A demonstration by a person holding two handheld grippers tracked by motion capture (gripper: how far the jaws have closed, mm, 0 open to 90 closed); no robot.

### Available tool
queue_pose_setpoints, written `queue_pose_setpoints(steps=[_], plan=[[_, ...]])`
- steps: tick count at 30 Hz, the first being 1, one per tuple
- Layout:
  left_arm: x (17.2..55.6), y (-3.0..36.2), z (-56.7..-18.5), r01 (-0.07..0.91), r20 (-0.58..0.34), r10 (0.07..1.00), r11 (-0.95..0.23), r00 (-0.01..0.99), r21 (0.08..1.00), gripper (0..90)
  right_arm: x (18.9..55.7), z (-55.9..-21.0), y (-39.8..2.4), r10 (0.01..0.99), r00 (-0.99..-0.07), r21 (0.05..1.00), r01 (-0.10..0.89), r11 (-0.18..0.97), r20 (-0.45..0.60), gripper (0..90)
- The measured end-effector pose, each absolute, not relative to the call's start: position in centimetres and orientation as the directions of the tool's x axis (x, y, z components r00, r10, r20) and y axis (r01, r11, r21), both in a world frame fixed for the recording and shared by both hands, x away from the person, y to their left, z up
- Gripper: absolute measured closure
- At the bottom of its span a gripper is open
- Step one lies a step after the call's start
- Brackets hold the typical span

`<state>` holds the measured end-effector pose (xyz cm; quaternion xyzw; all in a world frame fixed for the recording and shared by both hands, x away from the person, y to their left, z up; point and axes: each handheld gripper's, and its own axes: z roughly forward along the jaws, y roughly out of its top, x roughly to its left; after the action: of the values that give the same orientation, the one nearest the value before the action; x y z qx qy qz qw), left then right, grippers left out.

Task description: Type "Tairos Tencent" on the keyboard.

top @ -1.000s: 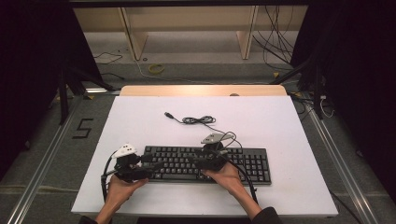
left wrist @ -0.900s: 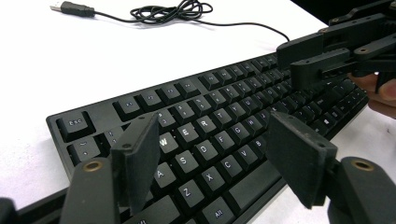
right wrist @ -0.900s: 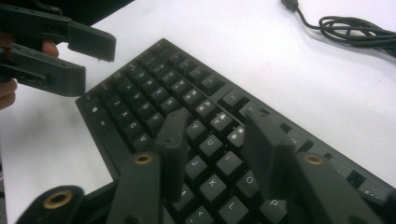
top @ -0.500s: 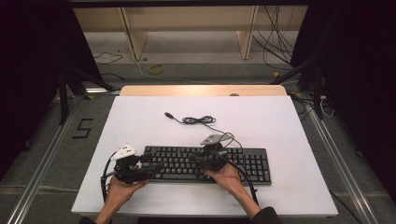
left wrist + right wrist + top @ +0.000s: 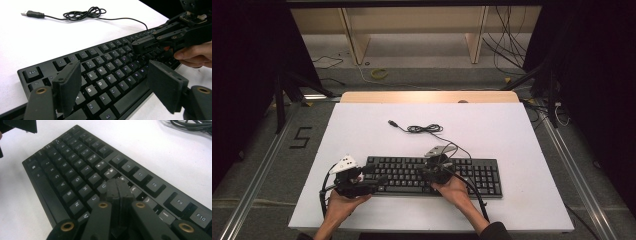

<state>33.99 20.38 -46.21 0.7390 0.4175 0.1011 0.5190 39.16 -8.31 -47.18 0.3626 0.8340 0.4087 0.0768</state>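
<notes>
The black keyboard (image 5: 432, 176) lies flat on the near half of the white table (image 5: 522, 140), its long axis running left to right across the table, with the Esc end toward the left gripper (image 5: 374, 181) and the number pad at the right, while its cable (image 5: 427, 129) leads from the back edge to a loose coil and a USB plug farther up the table. The left gripper (image 5: 113, 85) hovers over the keyboard's left end with jaws spread wide, having just been opening, nothing between them but the keys below. The right gripper (image 5: 119, 191) has just been closing and its jaws now meet with nothing between them, their tip low over the keys around U and J in the keyboard's middle; whether it presses a key cannot be told.
</notes>
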Motion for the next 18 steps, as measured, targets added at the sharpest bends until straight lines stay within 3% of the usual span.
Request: queue_pose_setpoints(steps=[18], plan=[[34.00, 20.32, -46.23, 0.514, -0.281, 0.724, -0.118, 0.630, 0.849, 27.8, 39.30, -48.11, -7.68, 0.676, -0.723, 0.723, 0.542, 0.428, 0.142, 90.0]])
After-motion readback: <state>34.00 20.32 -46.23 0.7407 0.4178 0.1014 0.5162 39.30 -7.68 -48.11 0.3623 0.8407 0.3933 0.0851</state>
